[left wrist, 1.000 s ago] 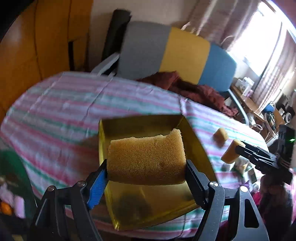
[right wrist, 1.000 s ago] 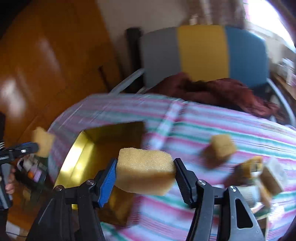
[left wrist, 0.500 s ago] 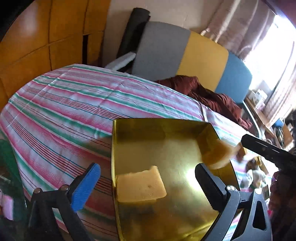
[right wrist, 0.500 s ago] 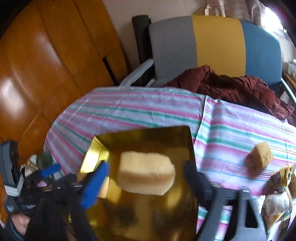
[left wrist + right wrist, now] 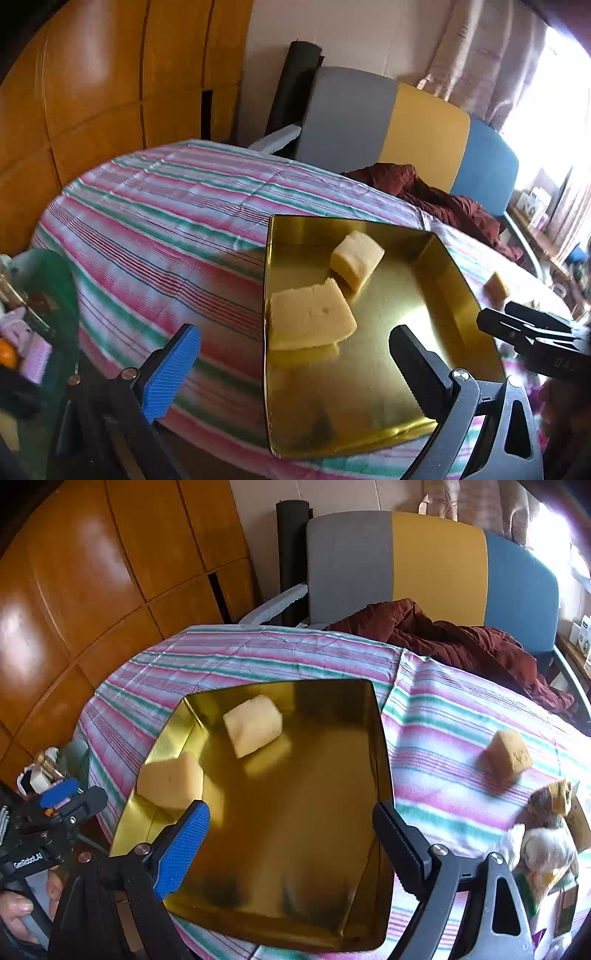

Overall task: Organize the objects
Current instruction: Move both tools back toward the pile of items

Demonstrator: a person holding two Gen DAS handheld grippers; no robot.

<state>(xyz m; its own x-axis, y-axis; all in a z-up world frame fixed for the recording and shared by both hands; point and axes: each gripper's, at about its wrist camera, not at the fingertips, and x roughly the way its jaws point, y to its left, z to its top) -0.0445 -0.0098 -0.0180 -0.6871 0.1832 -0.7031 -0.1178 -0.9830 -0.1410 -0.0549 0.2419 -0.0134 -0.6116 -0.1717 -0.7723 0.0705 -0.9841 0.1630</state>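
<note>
Yellow foam sponge blocks are what the task turns on, and neither pair of tongs holds one at this moment: the left gripper (image 5: 295,363), with one blue ribbed pad and one black toothed pad, stands at its widest with nothing between its jaws, having just been opening, and the right gripper (image 5: 291,834) likewise stands wide and empty above the near part of the tray after its own opening. Just beyond the left gripper, the flat wedge-shaped sponge (image 5: 310,319) lies against the left wall of the shallow, mirror-bright gold metal tray (image 5: 369,406); farther in sits the smaller cube-like sponge (image 5: 356,258), the two close together, possibly touching at a corner. A third, darker sponge cube (image 5: 504,755) rests outside the tray on the pink, green and white striped tablecloth (image 5: 443,746), to the right, near a clutter of small blurred items at the table's right edge. Behind the table stands a chair with a grey, yellow and blue back (image 5: 424,565). The sponges look light, soft and compressible, unlikely to break or slip; the remaining cube would best be pinched across two opposite flat faces, gently, since foam squashes and springs back.
</note>
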